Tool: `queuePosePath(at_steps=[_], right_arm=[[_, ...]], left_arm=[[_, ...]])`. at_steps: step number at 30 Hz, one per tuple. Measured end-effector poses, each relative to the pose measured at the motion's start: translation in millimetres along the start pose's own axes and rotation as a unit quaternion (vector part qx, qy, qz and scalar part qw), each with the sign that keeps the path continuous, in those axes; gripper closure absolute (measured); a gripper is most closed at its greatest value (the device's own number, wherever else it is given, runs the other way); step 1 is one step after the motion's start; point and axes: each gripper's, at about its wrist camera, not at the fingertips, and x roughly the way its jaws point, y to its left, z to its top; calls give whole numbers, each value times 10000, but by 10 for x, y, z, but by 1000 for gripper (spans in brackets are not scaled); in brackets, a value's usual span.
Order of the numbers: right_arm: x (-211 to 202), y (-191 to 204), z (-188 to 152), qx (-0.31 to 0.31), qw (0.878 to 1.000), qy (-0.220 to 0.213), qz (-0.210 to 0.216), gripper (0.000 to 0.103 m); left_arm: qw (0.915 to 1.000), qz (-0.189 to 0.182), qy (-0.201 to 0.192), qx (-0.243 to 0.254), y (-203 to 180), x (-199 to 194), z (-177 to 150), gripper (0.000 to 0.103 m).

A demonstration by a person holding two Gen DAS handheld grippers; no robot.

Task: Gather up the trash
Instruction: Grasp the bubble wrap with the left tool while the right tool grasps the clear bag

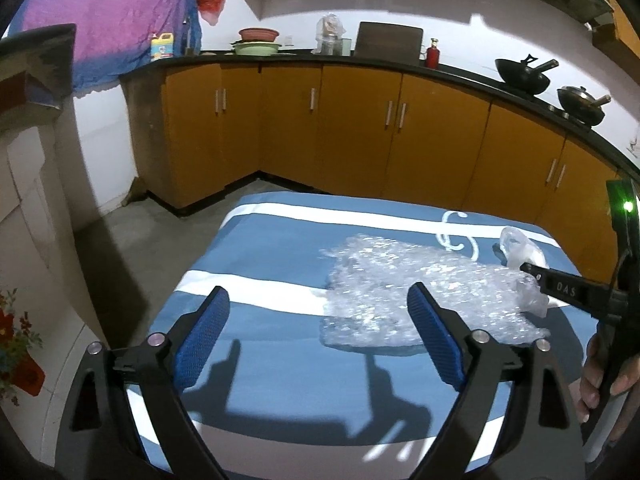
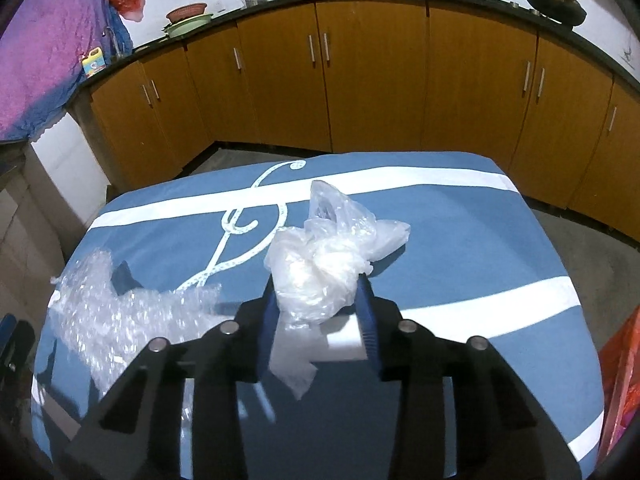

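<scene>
A crumpled clear plastic bag (image 2: 320, 264) sits on the blue-and-white cloth of the table (image 2: 480, 240). My right gripper (image 2: 318, 284) is shut on it, with the blue pads pressing its lower part from both sides. A sheet of bubble wrap (image 2: 100, 312) lies flat to the left of it. In the left wrist view the bubble wrap (image 1: 400, 280) spreads just beyond my left gripper (image 1: 318, 292), which hangs open over the cloth with nothing between its pads. One finger (image 1: 560, 286) of the right gripper reaches in from the right to the bag (image 1: 516, 244).
Orange cabinets (image 1: 360, 132) under a dark counter run behind the table, with woks (image 1: 520, 74) and basins on top. A white cabinet (image 1: 28, 208) stands at the left. A red-orange bag (image 2: 624, 380) hangs at the table's right edge. A person's hand (image 1: 596, 380) holds the right gripper.
</scene>
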Motion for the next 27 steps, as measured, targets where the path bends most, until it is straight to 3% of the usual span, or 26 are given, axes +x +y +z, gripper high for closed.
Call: queuePosePath(at_steps=[10, 17, 22, 23, 27], right_arm=[[-488, -427, -221, 245, 9994, -254, 0, 67], [-661, -602, -327, 434, 9986, -271, 94, 67], [-680, -634, -382, 401, 9988, -259, 73, 67], [-672, -644, -385, 419, 9988, -248, 72, 67], [-646, -655, -398, 477, 9986, -211, 67, 67]], left_arm=[[9979, -520, 93, 365, -406, 125, 88, 3], [9925, -859, 814, 298, -586, 522, 95, 2], [9894, -839, 1150, 276, -651, 700, 49, 2], [9893, -835, 1155, 314, -661, 714, 42, 4], [9863, -975, 1286, 351, -668, 749, 13, 30]])
